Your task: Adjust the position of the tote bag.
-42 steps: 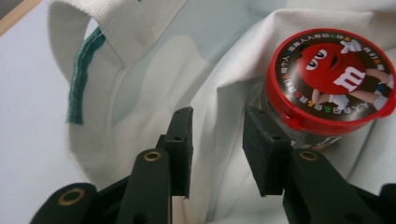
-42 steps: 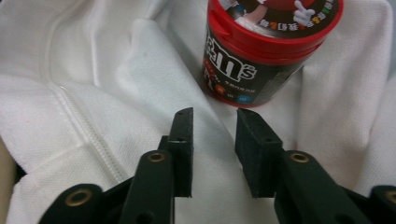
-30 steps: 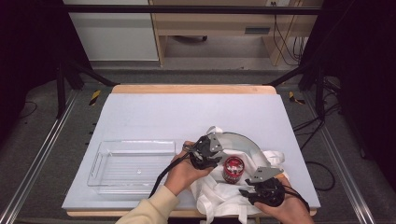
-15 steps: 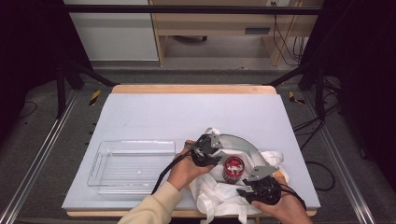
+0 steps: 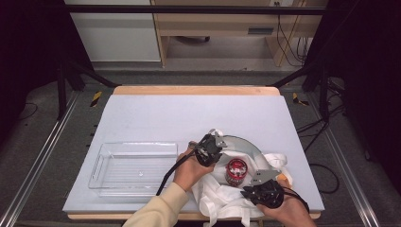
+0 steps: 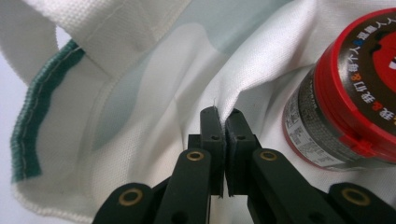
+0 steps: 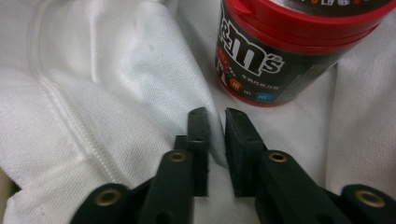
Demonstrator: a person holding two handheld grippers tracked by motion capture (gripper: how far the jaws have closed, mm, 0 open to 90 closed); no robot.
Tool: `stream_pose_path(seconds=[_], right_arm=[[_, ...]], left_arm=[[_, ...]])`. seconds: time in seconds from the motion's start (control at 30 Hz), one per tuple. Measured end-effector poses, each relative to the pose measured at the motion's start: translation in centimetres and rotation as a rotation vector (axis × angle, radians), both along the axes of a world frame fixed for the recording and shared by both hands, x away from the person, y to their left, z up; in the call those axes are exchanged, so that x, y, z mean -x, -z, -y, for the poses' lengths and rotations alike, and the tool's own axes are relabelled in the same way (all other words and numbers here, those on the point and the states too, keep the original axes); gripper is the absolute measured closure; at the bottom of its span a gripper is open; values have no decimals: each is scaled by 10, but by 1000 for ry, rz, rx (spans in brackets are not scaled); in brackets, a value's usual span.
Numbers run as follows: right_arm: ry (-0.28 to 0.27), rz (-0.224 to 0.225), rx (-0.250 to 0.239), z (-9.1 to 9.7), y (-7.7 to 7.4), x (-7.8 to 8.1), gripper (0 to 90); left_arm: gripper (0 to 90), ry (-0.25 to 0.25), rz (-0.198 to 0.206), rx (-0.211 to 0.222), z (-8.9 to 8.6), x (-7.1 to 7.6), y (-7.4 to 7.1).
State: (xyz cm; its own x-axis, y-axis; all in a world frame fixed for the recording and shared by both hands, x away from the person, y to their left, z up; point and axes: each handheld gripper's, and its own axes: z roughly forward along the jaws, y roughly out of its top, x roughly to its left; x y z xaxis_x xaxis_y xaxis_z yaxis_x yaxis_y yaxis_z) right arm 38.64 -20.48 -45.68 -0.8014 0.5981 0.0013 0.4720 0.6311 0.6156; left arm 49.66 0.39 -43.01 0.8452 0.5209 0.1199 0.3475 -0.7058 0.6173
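Observation:
A white cloth bag [image 5: 222, 198] with green trim lies crumpled at the table's near right. A red-lidded candy jar [image 5: 235, 171] stands upright on it. My left gripper [image 5: 216, 156], just left of the jar, has just been closing. In the left gripper view it [image 6: 225, 116] is shut on a raised fold of the cloth [image 6: 154, 107], with the jar [image 6: 345, 107] to its right. My right gripper [image 5: 253, 183] has also just been closing. It [image 7: 215, 119] pinches a cloth [image 7: 93, 93] fold in front of the jar [image 7: 285, 51].
A clear plastic tray [image 5: 137, 144] sits at the near left of the grey table top [image 5: 189, 118]. A grey curved panel of the bag [image 5: 241, 144] spreads behind the jar. The table's wooden front edge runs just below the hands.
In the high view both hands stay at the bag on either side of the jar, and the jar has not moved.

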Motion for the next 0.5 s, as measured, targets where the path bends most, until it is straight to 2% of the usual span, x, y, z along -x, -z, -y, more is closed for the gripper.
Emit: stream_pose_path(seconds=[0.17,0.3,0.5], right_arm=[[-9,-1,3,1,0,1,874],[-17,0,6,2,1,4,884],[-25,3,-3,3,2,7,886]], left_arm=[[886,-10,2,8,0,-1,-1],[890,-28,7,15,-1,-5,-2],[890,-47,26,-2,1,-7,-3]])
